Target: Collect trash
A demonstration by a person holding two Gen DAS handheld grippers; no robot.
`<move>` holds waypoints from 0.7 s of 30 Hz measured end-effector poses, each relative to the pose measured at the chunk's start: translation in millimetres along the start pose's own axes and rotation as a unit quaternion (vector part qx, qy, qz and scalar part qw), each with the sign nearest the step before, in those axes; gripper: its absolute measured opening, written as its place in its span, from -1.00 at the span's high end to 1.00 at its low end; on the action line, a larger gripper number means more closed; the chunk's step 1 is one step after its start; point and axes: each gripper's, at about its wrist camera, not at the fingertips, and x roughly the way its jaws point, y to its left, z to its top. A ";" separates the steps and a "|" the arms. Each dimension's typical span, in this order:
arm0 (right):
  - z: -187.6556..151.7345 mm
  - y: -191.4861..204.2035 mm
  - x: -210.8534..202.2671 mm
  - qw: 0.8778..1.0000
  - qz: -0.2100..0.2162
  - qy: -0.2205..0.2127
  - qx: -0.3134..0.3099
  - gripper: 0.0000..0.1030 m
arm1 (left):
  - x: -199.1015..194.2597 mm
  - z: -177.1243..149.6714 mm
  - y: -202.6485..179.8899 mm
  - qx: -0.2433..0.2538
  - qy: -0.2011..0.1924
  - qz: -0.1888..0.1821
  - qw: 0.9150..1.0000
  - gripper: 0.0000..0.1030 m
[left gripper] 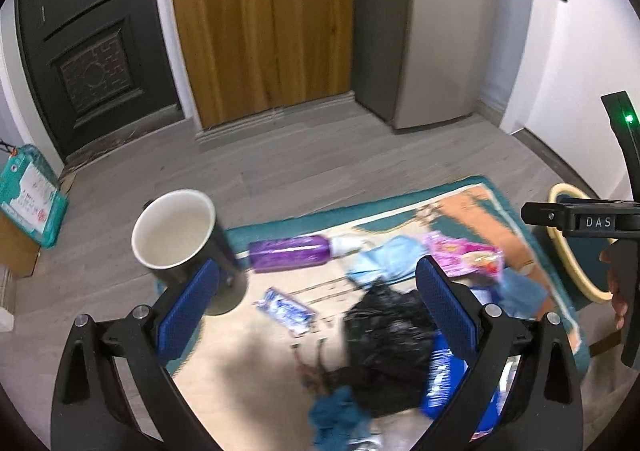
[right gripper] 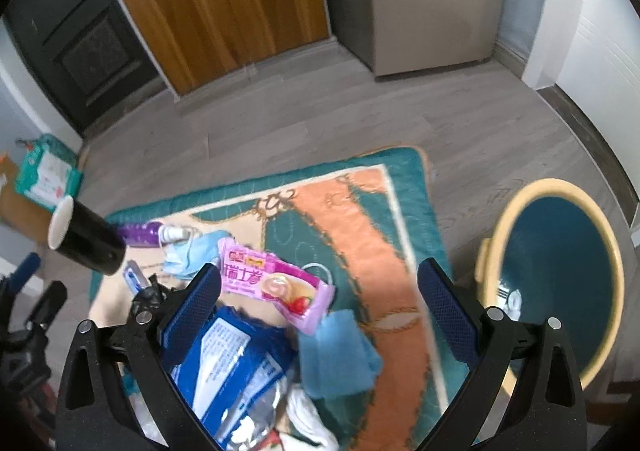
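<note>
Rug [right gripper: 360, 219]: patterned teal and orange, laid on the grey floor, carrying nearly all the litter.

Bin [right gripper: 516, 203]: round, yellow rim, dark teal inside, standing on the floor at three o'clock of the rug, just off its edge. Something pale lies at the bottom.

Black plastic bag [left gripper: 388, 335]: crumpled, centre of the litter heap. A blue printed packet [right gripper: 236, 363] lies at its three o'clock; the print is too blurred to read.

Paper cup [left gripper: 176, 235]: black outside, white inside, tilted, at nine o'clock of the rug, against the left finger [left gripper: 192, 307]. Whether it is carried or resting cannot be told.

Pink wrapper [right gripper: 276, 283]: Chinese characters, apparently 瑞士卷. A purple bottle [left gripper: 288, 253] and a blue face mask [right gripper: 184, 255] lie toward eleven o'clock.

Left tool [left gripper: 320, 265]: jaws spread wide, nothing between them. Right tool [right gripper: 320, 268]: likewise wide and empty, above the pink wrapper and a blue cloth [right gripper: 336, 355]; its body reads "DAS".

Judgement: collection is barely begun. Advise taking one item at a time, closing squarely across the pink wrapper's middle, lifting clear, then releasing only once directly over the bin.
</note>
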 end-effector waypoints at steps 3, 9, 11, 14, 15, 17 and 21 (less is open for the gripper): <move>-1.9 12.9 21.6 0.999 -0.014 0.021 -0.030 -0.90 | 14.9 -5.1 10.7 0.000 0.019 0.008 1.000 -0.88; -7.6 25.9 54.4 0.996 -0.018 0.059 -0.067 -0.89 | 40.6 -15.2 19.2 -0.007 0.058 0.013 0.998 -0.88; -9.0 24.0 63.6 0.995 -0.023 0.070 -0.061 -0.86 | 44.7 -16.0 18.7 -0.008 0.062 0.011 0.998 -0.88; -10.2 19.1 75.4 0.995 -0.015 0.083 -0.044 -0.77 | 46.8 -16.4 16.5 -0.004 0.066 0.008 0.998 -0.88; -10.5 18.7 78.8 0.995 -0.014 0.087 -0.044 -0.70 | 47.3 -16.8 15.4 -0.001 0.067 0.007 0.998 -0.88; -14.6 18.8 87.3 0.993 -0.015 0.101 -0.054 -0.58 | 48.0 -17.0 12.7 0.006 0.070 0.007 0.998 -0.88; -19.9 27.8 94.6 0.990 0.003 0.121 -0.073 -0.04 | 50.0 -17.7 7.7 0.014 0.074 0.007 0.997 -0.88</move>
